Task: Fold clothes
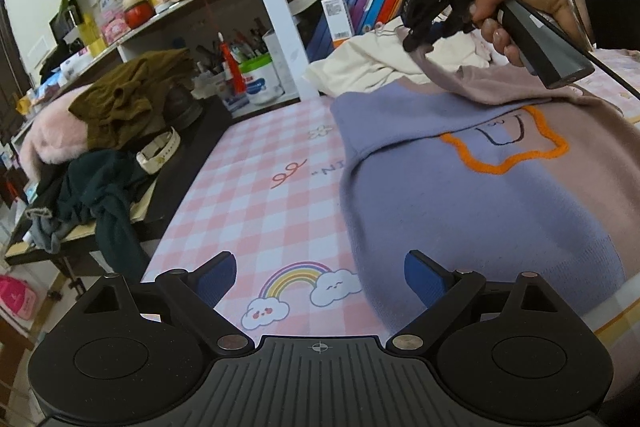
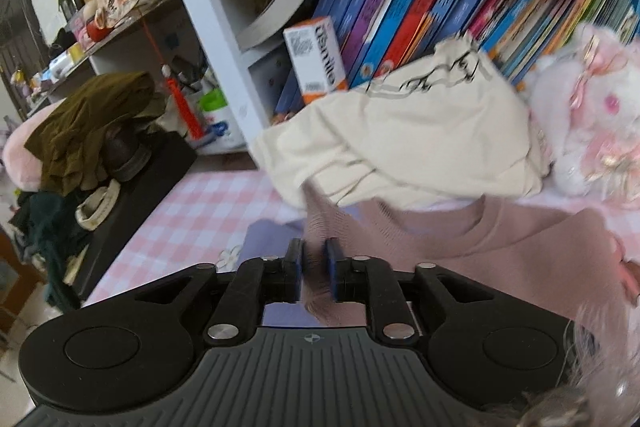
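Now, sweater (image 1: 500, 195): lilac and pink, orange star outline, spread at 3 o'clock on checked sheet (image 1: 248, 163).
Right gripper (image 2: 314, 269): jaws narrow, pink sleeve fabric between pads.
Left gripper (image 1: 318, 277): wide, empty.
Writing: sheet print unclear; box (image 2: 316, 61) label illegible.

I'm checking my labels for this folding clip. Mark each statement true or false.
1. The left claw is open with nothing between its pads. True.
2. The right claw grips the cream garment. False: it pinches pink fabric of the sweater; the cream garment lies untouched behind it.
3. The star outline on the sweater is orange. True.
4. The olive garment is spread on the checked sheet. False: the olive garment is bunched on the pile beside the checked sheet, off to its left.
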Motion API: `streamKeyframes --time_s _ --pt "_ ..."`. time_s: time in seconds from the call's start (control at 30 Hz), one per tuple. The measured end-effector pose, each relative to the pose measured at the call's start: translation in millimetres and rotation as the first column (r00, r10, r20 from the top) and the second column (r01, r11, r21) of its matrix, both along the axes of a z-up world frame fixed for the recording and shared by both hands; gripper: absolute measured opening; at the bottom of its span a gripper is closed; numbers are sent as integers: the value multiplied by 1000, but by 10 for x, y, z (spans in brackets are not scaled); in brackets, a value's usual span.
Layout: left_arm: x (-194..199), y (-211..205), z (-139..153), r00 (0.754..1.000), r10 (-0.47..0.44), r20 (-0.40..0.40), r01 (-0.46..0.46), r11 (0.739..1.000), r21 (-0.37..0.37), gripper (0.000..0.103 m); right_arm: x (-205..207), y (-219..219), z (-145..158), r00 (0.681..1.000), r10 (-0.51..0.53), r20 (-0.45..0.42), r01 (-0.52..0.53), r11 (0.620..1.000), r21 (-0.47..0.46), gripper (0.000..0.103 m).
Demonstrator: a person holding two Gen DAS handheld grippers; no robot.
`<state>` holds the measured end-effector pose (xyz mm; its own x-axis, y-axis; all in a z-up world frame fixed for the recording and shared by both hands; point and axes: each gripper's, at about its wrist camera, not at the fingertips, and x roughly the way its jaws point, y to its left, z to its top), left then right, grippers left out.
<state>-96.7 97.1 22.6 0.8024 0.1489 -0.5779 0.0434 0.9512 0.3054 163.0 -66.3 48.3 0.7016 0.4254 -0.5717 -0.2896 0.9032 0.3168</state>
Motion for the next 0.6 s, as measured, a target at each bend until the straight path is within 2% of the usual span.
streamKeyframes --time_s 0.07,0.17,0.4,0.6 --pt "19 -9 5 1000 -2 0 2 1000 1 93 -38 -37 1 1000 14 -1 -14 1000 28 41" --pt "71 -32 0 1000 -4 4 4 1000 -7 93 -133 -134 25 1000 21 11 -22 999 29 42" --pt "238 -135 -34 999 -41 -4 41 998 -47 93 -549 -572 -101 998 -10 -60 8 1000 -25 45" --pt "359 -188 -92 997 -65 -33 63 997 -49 93 -1160 -958 -293 994 -26 -103 9 987 -162 54"
